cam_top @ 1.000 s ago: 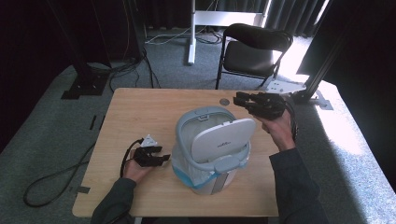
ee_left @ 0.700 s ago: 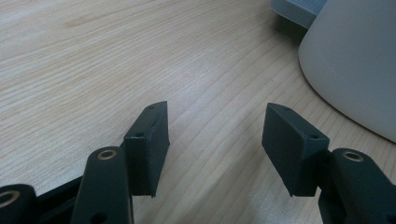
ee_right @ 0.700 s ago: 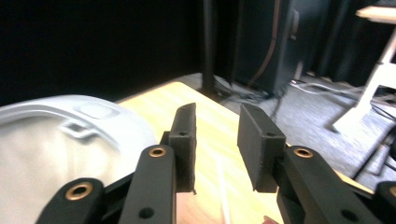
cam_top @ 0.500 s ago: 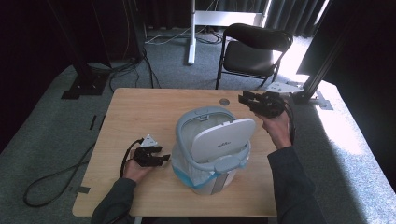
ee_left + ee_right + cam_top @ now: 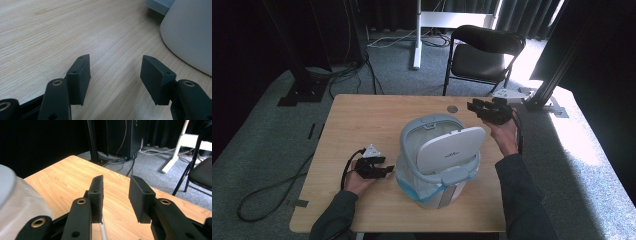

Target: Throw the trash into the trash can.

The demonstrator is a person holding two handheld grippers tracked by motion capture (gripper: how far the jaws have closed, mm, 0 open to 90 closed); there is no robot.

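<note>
A pale grey bin with its lid (image 5: 448, 150) tipped up stands in the middle of the wooden table (image 5: 362, 125), and a blue-edged liner bag (image 5: 411, 176) hangs around its rim. My left gripper (image 5: 388, 169) rests on the table left of the bin, open; nothing lies between its jaws (image 5: 115, 67), and the bin's wall (image 5: 190, 37) is just ahead to the right. My right gripper (image 5: 472, 106) hovers behind the bin near the table's far edge. It is open (image 5: 116, 187), its jaws have just been opening, and nothing is between them.
A small round disc (image 5: 452, 108) lies on the table behind the bin. A black chair (image 5: 484, 52) stands beyond the far edge, with a white stand (image 5: 417, 35) and cables on the floor. Dark posts flank the table.
My right gripper has sunk a little toward the table behind the bin. The left gripper and the bin have stayed where they were.
</note>
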